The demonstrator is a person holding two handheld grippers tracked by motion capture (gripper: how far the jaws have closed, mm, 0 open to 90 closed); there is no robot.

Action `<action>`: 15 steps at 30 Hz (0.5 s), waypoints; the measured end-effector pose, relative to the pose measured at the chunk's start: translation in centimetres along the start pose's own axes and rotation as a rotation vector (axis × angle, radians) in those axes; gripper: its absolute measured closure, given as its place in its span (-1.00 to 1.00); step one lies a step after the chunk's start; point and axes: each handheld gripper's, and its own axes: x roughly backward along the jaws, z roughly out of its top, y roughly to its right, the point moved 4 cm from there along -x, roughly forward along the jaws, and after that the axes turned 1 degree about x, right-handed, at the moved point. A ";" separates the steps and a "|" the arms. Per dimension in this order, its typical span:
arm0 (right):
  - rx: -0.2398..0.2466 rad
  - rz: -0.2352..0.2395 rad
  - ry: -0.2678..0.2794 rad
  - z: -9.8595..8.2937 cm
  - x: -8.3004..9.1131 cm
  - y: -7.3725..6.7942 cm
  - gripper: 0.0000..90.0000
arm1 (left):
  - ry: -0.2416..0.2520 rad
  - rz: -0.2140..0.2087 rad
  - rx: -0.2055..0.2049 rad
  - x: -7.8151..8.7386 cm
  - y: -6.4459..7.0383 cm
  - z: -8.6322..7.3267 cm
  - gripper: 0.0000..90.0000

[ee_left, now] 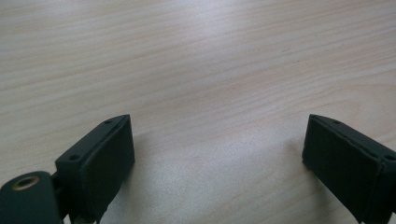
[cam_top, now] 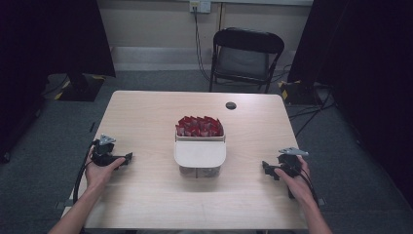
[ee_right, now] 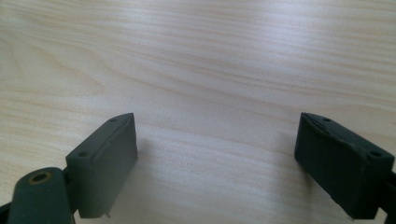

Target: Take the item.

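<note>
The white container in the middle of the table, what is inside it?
The white container holds red packets standing in its far part. A white lid covers the near part, so its contents are hidden.

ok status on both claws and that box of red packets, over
Left claw open, resting on the table. Right claw open, likewise. Box of red packets centred between them, untouched. Nothing in the way.

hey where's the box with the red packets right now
In the high view the box of red packets sits mid-table, between the left gripper and right gripper, touching neither.
</note>
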 end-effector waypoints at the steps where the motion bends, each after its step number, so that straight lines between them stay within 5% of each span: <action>1: 0.000 0.000 0.000 0.0 0.0 0.0 -0.72 | 0.000 0.000 0.000 0.0 0.0 0.0 -0.81; 15: 0.000 0.000 0.000 0.0 0.0 0.0 -0.72 | 0.006 -0.013 -0.005 0.0 0.1 0.0 -0.77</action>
